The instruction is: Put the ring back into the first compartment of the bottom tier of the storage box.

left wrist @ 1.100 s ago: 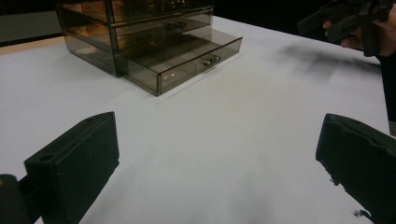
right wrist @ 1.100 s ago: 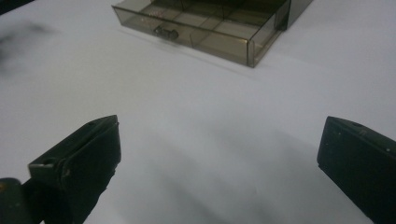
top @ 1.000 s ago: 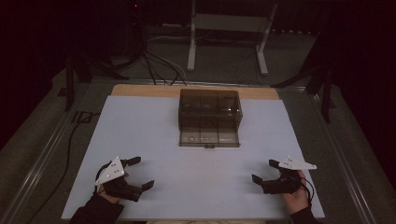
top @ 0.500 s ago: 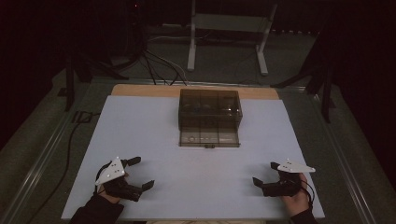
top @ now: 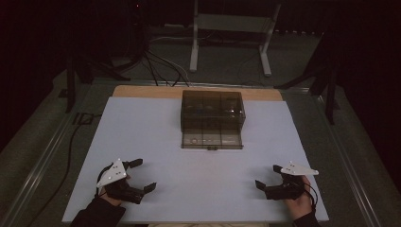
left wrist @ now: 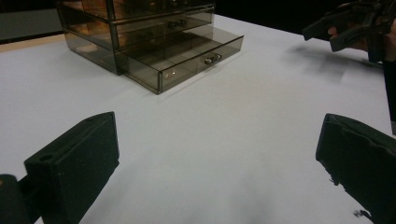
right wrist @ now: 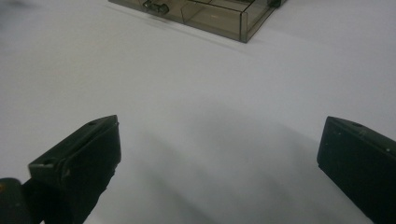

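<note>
Both claws wide, holding nothing, barely shifted since a second ago.
Left claw (top: 142,176) lower left, right claw (top: 267,176) lower right; smoky drawer box (top: 212,118) centre, bottom drawer out, on white desk (top: 142,127); dark room beyond.

The white tabletop (top: 156,137) is dimly lit from above; surroundings are left dark. Soft shadows are cast; close jaws are rendered blurred.

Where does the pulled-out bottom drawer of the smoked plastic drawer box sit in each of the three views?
High view: bottom drawer, centre, jutting toward the person.
Left gripper view: upper middle, pulled toward the right.
Right gripper view: top edge, partly cut off.
Shared landmark: the drawer's small metal handle.
</note>
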Motion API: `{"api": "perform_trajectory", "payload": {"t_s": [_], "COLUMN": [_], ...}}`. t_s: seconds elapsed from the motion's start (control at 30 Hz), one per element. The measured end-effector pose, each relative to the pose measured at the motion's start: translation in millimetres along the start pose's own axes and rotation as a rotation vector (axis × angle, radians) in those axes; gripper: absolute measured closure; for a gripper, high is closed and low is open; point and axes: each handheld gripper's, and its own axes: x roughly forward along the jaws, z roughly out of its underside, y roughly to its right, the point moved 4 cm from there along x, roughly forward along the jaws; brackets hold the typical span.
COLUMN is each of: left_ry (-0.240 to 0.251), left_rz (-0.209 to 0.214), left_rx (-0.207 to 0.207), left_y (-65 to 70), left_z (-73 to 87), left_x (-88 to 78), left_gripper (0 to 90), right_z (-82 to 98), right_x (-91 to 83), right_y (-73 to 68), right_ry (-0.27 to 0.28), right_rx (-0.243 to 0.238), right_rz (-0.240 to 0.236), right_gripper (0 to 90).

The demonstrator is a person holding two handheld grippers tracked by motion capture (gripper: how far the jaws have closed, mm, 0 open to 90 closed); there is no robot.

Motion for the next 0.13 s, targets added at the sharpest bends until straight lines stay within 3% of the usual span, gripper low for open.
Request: {"api": "perform_trajectory", "payload": {"t_s": [0.13], "left_ry": [0.0], "left_rz": [-0.002], "left_rx": [-0.001], "left_y": [-0.2], "left_z": [0.0], "left_x": [0.2], "left_gripper": [0.6], "right_z": [0.2], "right_x": [-0.2], "right_y": [0.4], "right_ry": [0.002], "right_rx": [0.002], "right_rz": [0.002], "right_gripper": [0.0]}}
